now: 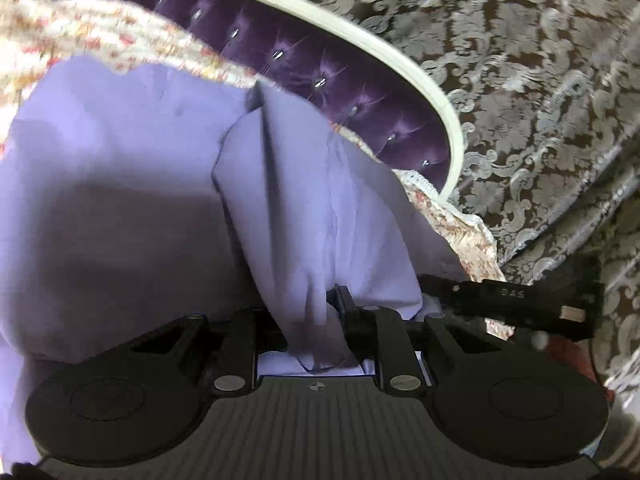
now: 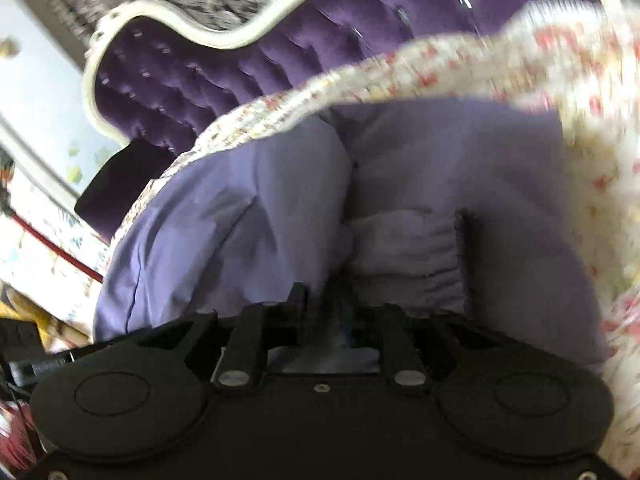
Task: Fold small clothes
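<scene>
A lavender garment (image 1: 120, 168) lies spread on a floral bedsheet (image 1: 100, 36). My left gripper (image 1: 316, 320) is shut on a bunched fold of the lavender garment that rises from its jaws. In the right wrist view the same lavender garment (image 2: 248, 216) fills the middle, with a gathered elastic band (image 2: 404, 252) just ahead. My right gripper (image 2: 324, 312) is shut on the garment's edge; its fingertips are mostly hidden by cloth. The other gripper's black body (image 1: 520, 300) shows at the right of the left wrist view.
A tufted purple headboard (image 1: 320, 76) with a white curved frame (image 1: 400, 60) stands behind the bed; it also shows in the right wrist view (image 2: 200, 68). A brown and silver damask curtain (image 1: 520, 80) hangs at the right. Clutter lies at the left edge (image 2: 36, 248).
</scene>
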A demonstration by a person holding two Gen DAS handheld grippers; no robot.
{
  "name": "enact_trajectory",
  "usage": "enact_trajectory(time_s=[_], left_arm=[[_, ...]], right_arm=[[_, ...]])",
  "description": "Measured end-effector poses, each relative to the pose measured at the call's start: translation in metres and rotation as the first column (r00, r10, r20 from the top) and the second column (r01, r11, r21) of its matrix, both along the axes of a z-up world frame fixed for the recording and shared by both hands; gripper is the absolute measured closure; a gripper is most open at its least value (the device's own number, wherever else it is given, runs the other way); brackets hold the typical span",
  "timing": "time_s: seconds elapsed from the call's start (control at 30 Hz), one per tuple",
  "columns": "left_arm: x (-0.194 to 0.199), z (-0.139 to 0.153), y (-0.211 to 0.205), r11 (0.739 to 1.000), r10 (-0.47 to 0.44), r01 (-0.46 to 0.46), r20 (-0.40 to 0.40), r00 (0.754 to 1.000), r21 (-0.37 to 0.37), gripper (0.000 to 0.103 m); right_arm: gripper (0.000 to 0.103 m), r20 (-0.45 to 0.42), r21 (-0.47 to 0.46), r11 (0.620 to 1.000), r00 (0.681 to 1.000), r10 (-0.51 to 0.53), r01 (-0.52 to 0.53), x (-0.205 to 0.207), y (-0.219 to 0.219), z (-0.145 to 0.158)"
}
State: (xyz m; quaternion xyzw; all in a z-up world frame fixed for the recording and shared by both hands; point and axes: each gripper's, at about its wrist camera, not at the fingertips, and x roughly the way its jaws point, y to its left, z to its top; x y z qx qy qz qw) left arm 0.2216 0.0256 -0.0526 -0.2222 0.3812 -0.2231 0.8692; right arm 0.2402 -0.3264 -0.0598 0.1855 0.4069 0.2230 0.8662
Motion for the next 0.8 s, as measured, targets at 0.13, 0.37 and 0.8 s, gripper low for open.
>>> enact_trajectory(time_s=[0.13,0.37,0.8], left_arm=[[-0.007,0.022,-0.007,0.994,-0.019,0.006,0.108,0.994,0.112,0.063],[-0.003,0.043,0.003,0.994,0.026,-0.042,0.153,0.988,0.105,0.043],[0.057,0.023,0.02,0.998,0.043,-0.047,-0.082,0.996,-0.04,0.04]], right_arm=[[0.017,0.202,-0.079,0.997,0.979,0.022,-0.006,-0.024,0.014,0.029],[0.007,0.169,-0.05,0.999,0.986,-0.003,0.011,-0.014,0.038,0.032],[0.04,-0.161,0.094,0.995,0.987,-0.014,0.03,0.016,0.032,0.007]])
